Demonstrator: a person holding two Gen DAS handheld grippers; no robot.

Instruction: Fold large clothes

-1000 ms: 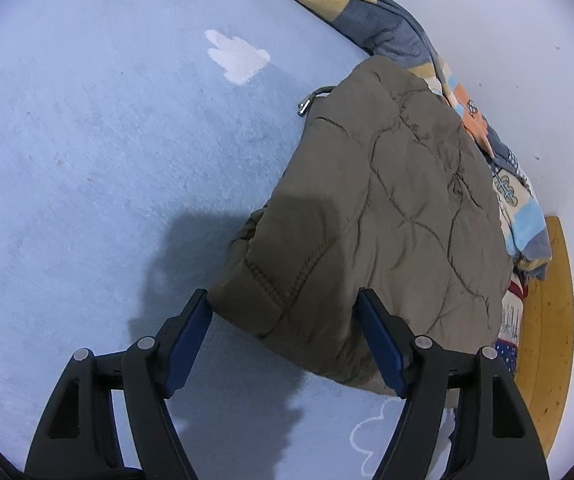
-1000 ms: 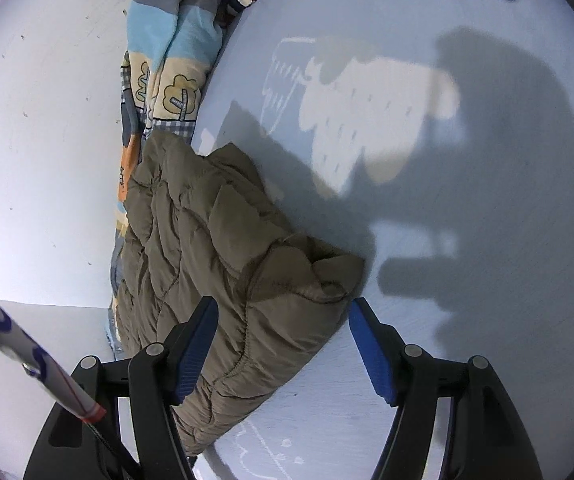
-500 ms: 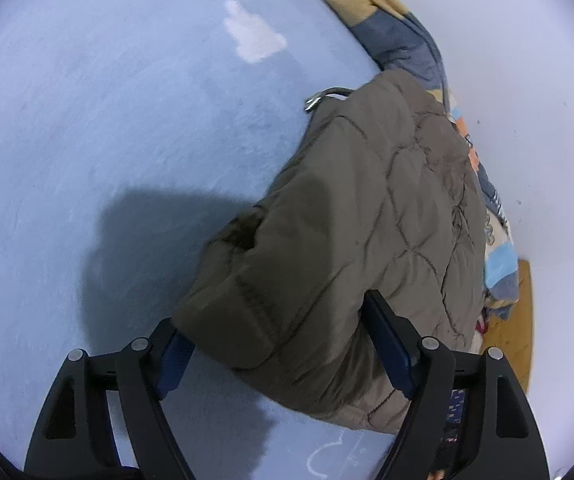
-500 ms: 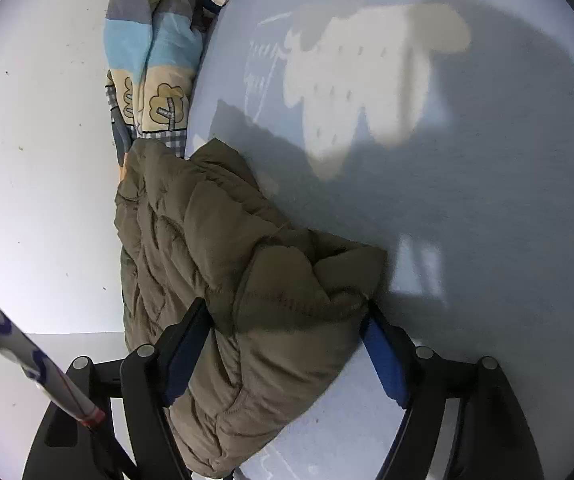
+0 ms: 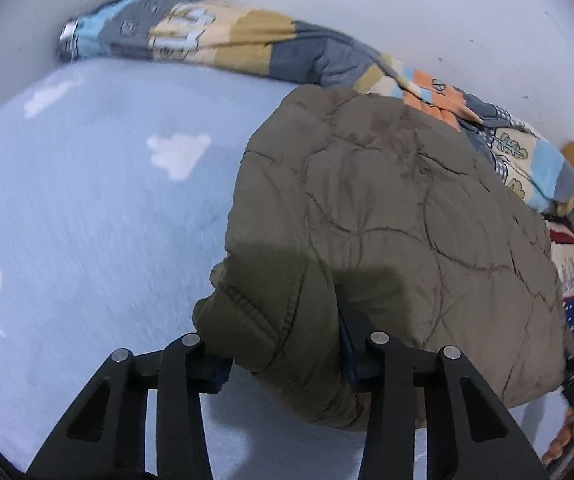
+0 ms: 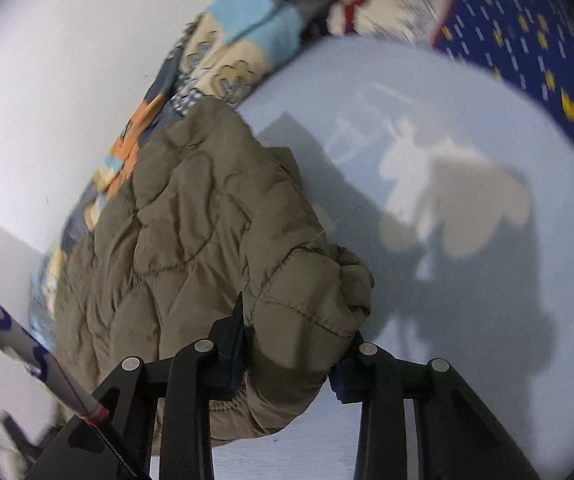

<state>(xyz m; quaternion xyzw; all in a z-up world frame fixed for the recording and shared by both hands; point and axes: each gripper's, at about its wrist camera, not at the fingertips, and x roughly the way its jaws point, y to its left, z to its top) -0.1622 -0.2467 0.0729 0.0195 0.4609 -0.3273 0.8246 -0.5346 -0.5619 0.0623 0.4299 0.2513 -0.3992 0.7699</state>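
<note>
left claw (image 5: 283, 344) clamps one corner of the olive quilted jacket (image 5: 387, 216), right claw (image 6: 295, 344) clenches the other corner. the jacket lies bunched on the pale blue bed (image 5: 87, 208), touching the patchwork blanket (image 5: 247, 40) by the wall.

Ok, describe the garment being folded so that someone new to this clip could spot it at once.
On the pale blue bedsheet with white cloud prints, against the white wall, lies a bulky olive-brown quilted jacket. The left gripper and right gripper each clamp a corner. Unlike the colourful patchwork blanket behind it, it is one plain colour with curved stitching.
</note>
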